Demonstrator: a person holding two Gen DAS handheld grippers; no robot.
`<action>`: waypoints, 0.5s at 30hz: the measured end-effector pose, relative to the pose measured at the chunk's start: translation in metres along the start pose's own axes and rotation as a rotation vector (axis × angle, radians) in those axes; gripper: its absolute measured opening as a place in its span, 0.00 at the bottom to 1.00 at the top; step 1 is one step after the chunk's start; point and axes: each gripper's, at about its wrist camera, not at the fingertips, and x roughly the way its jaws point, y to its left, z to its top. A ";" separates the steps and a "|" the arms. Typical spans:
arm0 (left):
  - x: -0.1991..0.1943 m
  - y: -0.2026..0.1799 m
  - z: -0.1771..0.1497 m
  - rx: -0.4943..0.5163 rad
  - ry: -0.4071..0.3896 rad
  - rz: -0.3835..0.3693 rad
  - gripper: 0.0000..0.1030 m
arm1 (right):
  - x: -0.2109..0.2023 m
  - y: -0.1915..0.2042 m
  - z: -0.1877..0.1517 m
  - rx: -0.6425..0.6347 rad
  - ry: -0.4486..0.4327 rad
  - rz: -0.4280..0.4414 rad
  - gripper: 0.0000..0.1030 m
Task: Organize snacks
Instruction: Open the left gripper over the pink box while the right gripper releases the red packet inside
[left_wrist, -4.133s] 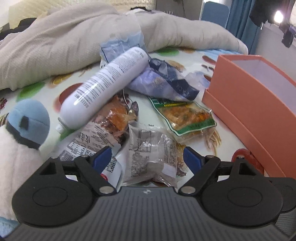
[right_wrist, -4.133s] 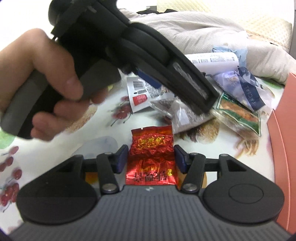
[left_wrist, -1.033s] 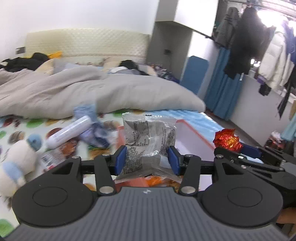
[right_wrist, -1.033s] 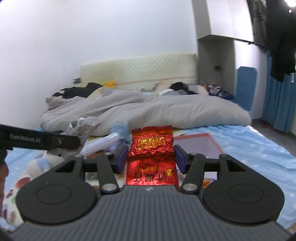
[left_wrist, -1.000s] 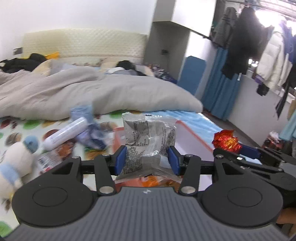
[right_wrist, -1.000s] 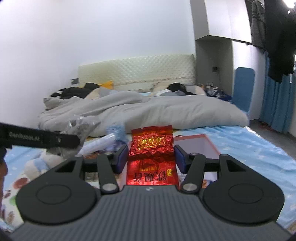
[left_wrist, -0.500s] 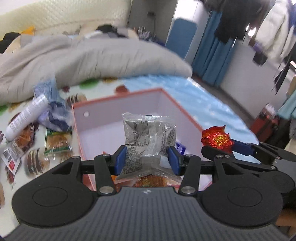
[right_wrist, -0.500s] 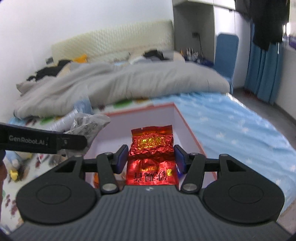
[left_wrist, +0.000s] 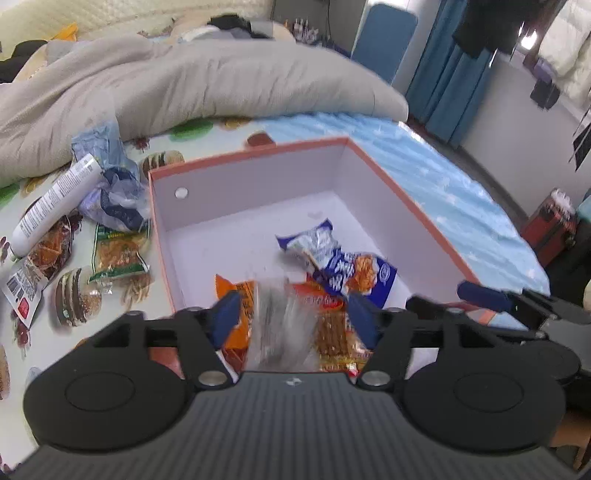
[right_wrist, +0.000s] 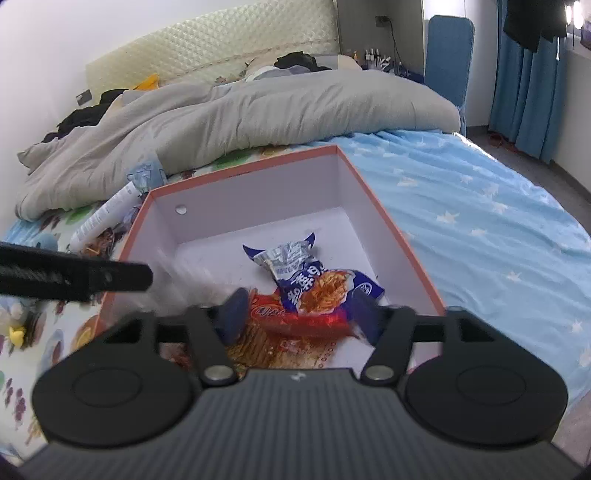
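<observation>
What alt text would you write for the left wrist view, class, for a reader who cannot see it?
The left tool hangs open over an orange-rimmed cardboard box, with a blurred clear-wrapped snack packet between its fingers. A blue-and-white noodle packet lies inside the box; a white tube and more snacks lie on the printed bedsheet beside it.

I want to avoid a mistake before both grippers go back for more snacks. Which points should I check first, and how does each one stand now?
1. Left gripper open: ok.
2. Right gripper open: ok.
3. Clear packet free of the left gripper: cannot tell, it is a blur between the jaws.
4. Red packet over the box: ok, though blurred.
5. Room in the box: ok, the far floor is bare.
6. Snacks left outside: ok, the green packet lies beside the box.
</observation>
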 end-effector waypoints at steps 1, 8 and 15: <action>-0.005 0.003 -0.001 -0.009 -0.024 -0.001 0.71 | -0.002 0.001 -0.001 -0.001 -0.009 -0.012 0.70; -0.042 0.009 0.001 -0.006 -0.095 -0.002 0.71 | -0.023 0.008 0.002 0.007 -0.061 0.029 0.70; -0.090 0.014 -0.010 0.038 -0.192 -0.006 0.71 | -0.052 0.032 0.002 0.027 -0.128 0.110 0.70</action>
